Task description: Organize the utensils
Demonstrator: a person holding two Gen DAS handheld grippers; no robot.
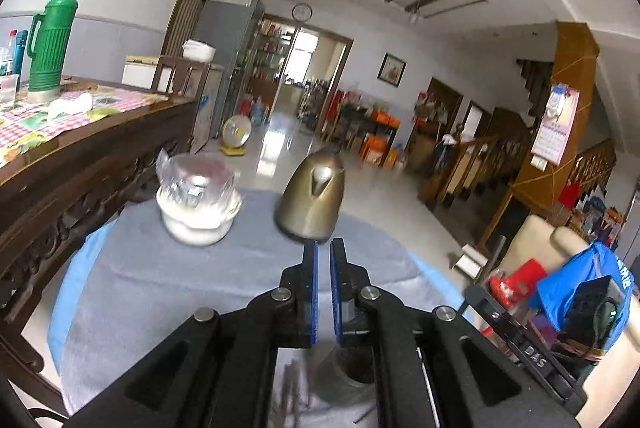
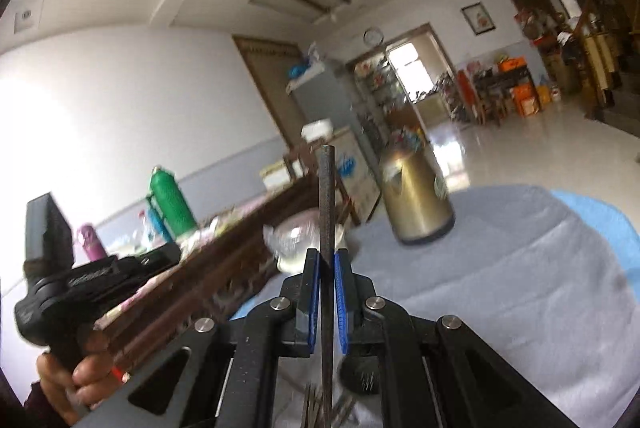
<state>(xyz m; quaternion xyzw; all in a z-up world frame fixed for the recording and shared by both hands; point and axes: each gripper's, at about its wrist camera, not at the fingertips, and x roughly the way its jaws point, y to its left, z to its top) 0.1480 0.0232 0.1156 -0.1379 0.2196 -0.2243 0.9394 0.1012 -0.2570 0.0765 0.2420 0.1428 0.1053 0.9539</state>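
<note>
My right gripper (image 2: 328, 262) is shut on a thin dark metal utensil handle (image 2: 326, 196) that stands upright between the blue pads. Its lower end runs down among several blurred utensils (image 2: 324, 408) at the bottom edge. My left gripper (image 1: 324, 248) has its pads nearly together with a narrow gap and nothing between them. A dark round holder (image 1: 352, 368) shows under it on the grey cloth. The left gripper's body, held by a hand, shows at the left of the right wrist view (image 2: 80, 288).
A gold kettle (image 1: 312, 200) and a white bowl with a clear lid (image 1: 198, 204) stand on the grey-clothed round table (image 1: 200, 276). A dark wooden table (image 1: 80, 148) with a green thermos (image 1: 48, 44) is at the left. A box with blue cloth (image 1: 580, 292) is at the right.
</note>
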